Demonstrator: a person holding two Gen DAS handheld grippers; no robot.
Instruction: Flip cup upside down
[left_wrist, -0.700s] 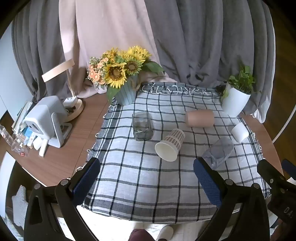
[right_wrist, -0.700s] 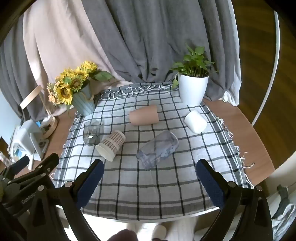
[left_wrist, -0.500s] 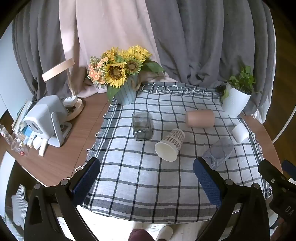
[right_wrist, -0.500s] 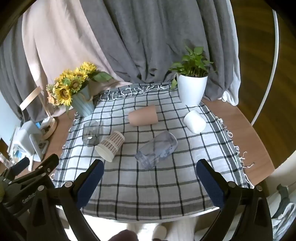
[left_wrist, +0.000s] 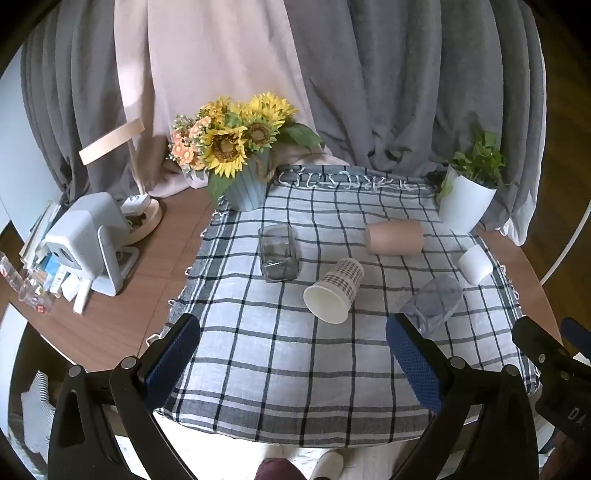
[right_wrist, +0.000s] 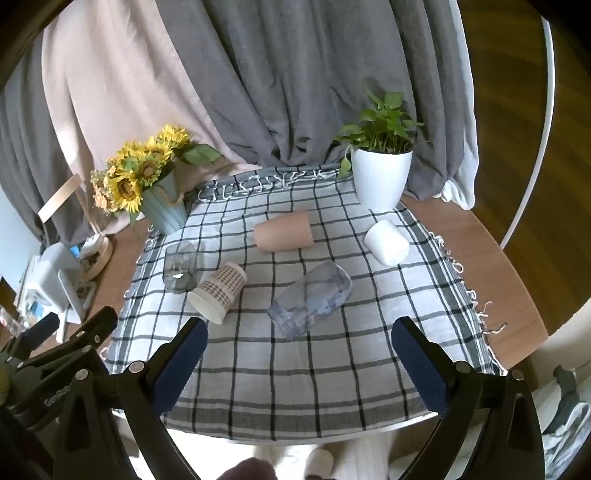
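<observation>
Both grippers' jaws stood apart and empty while the checked paper cup (left_wrist: 334, 295) lay sideways (light, crushable, I judged), best pinched gently mid-wall, not at the rim.

On the checked cloth (right_wrist: 295, 369) there are five cups: one grey glass (right_wrist: 180, 267), one patterned paper cup (right_wrist: 218, 291), one pink cup (right_wrist: 283, 236), one white cup (right_wrist: 386, 242) and one clear tumbler (right_wrist: 310, 299). There are two plant pots: sunflowers (right_wrist: 140, 177) at upper left, green plant (right_wrist: 382, 173) at upper right.
</observation>
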